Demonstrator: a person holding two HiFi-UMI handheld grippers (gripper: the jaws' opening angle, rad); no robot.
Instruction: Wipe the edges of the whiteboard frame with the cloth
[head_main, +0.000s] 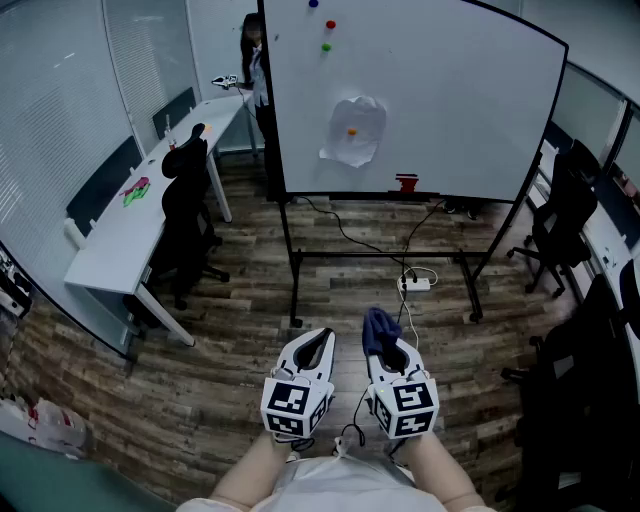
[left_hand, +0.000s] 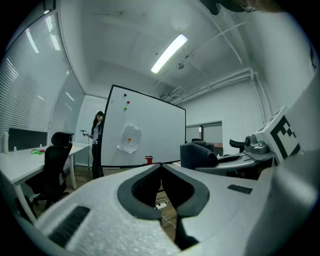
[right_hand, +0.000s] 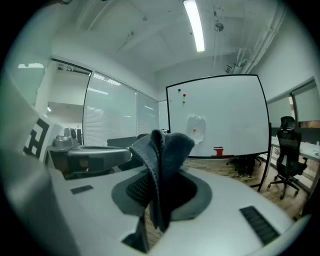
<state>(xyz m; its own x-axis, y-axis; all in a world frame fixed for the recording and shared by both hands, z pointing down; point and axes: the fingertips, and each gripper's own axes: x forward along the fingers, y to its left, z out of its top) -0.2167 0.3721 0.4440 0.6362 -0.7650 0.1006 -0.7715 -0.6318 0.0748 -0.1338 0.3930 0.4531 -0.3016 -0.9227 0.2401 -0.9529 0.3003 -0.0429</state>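
Note:
A big whiteboard (head_main: 420, 100) in a black frame stands on a wheeled stand across the room, also seen in the left gripper view as the whiteboard (left_hand: 150, 132) and in the right gripper view as the whiteboard (right_hand: 220, 115). A sheet of paper (head_main: 354, 130), a few coloured magnets and a red object (head_main: 406, 182) on its lower edge sit on it. My right gripper (head_main: 385, 338) is shut on a dark blue cloth (right_hand: 162, 165), which sticks up between its jaws; the cloth (head_main: 379, 328) shows in the head view too. My left gripper (head_main: 318, 342) is shut and holds nothing. Both are held low, well short of the board.
A long white desk (head_main: 150, 215) with a black office chair (head_main: 186, 215) runs along the left. A person (head_main: 254, 70) stands by the board's left edge. More black chairs (head_main: 565, 215) stand at the right. A power strip (head_main: 414, 284) and cables lie on the wood floor under the board.

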